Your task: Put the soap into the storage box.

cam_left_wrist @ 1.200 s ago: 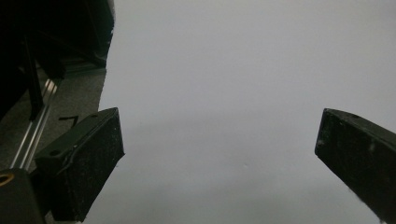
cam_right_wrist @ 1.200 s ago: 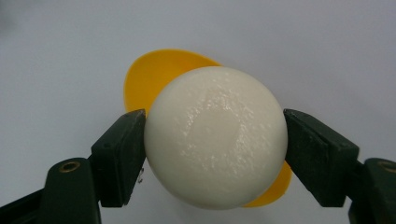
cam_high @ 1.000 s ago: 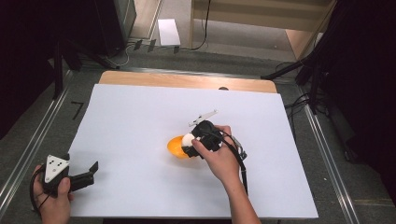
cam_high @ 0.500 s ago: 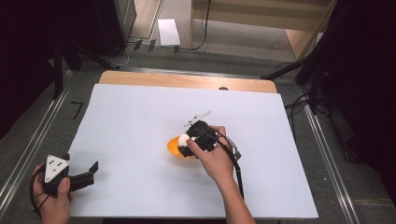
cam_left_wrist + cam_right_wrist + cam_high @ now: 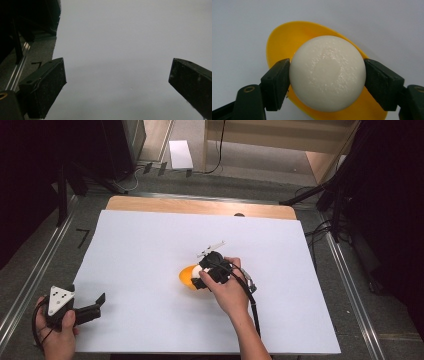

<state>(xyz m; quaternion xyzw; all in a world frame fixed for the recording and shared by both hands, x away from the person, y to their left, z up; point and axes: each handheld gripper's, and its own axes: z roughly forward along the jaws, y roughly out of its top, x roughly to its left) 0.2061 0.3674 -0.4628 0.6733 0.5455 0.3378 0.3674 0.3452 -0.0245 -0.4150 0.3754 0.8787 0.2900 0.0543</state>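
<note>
A white ball point(image 5: 327, 75) sits between the black jaws of my right gripper point(image 5: 327, 77), both pads pressing its sides. Right behind and under the ball lies a yellow bowl point(image 5: 284, 40). In the high view the right gripper point(image 5: 201, 277) is near the middle of the table and points left. The white ball point(image 5: 198, 269) is at its tip, over the yellow bowl point(image 5: 186, 278). My left gripper point(image 5: 98, 305) rests at the near left corner in a hand. Its jaws point(image 5: 117, 72) stand wide open over bare white sheet with nothing between them.
A white sheet point(image 5: 150, 240) covers most of the table; a strip of wooden tabletop point(image 5: 165, 205) shows at the far edge. Metal rails point(image 5: 30, 285) run along both sides. A cable point(image 5: 252, 302) trails from the right gripper toward the person.
The right gripper has edged slightly to the left with the ball, staying over the yellow bowl. The left gripper has not moved.
</note>
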